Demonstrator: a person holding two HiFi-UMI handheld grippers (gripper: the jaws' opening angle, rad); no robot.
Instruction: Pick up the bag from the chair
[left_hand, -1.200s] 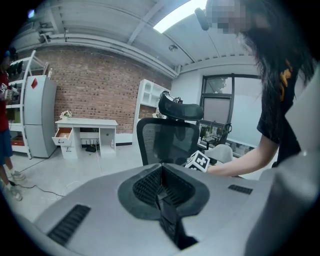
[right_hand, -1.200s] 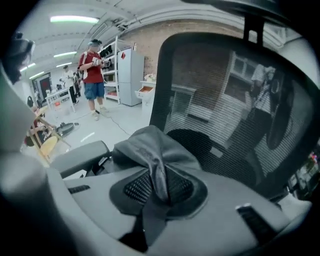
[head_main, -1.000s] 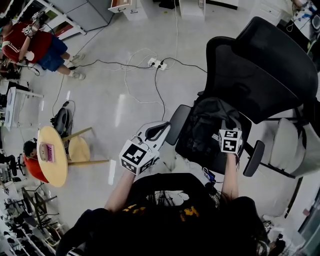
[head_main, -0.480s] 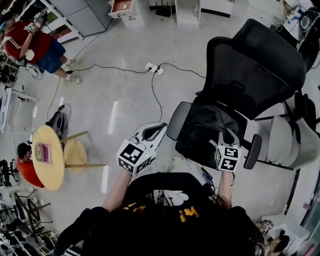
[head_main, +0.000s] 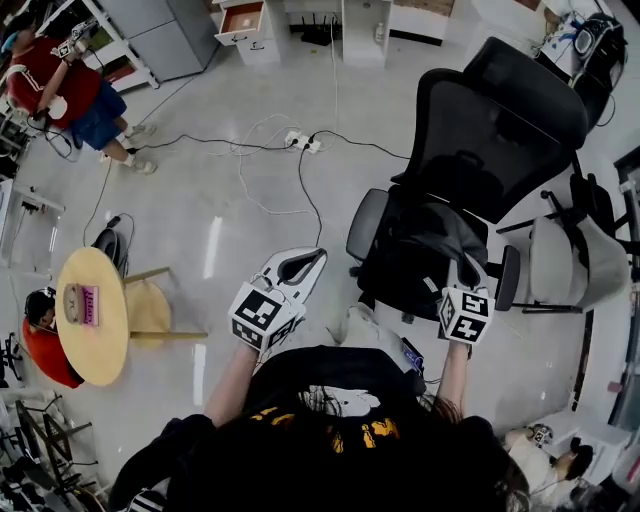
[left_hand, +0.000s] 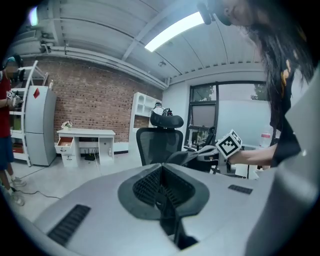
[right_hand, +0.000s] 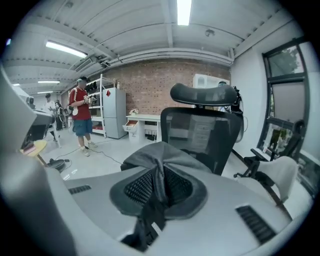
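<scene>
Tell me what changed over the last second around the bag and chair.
The right gripper, clamped on the bag by its grey fabric, drew back from the chair, pulling that fabric taut. Nothing was newly grasped or released. The left gripper stayed shut and empty beside the chair; the bag's bulk stays on the seat.

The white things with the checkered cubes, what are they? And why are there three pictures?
They are grabbers that a person holds, each with two jaws that pinch. The picture from above comes from a camera on the person's head. The other two come from cameras riding on the grabbers, looking along their jaws. The right gripper pinches the dark bag lying on the black office chair. The left gripper is shut with nothing in it.
</scene>
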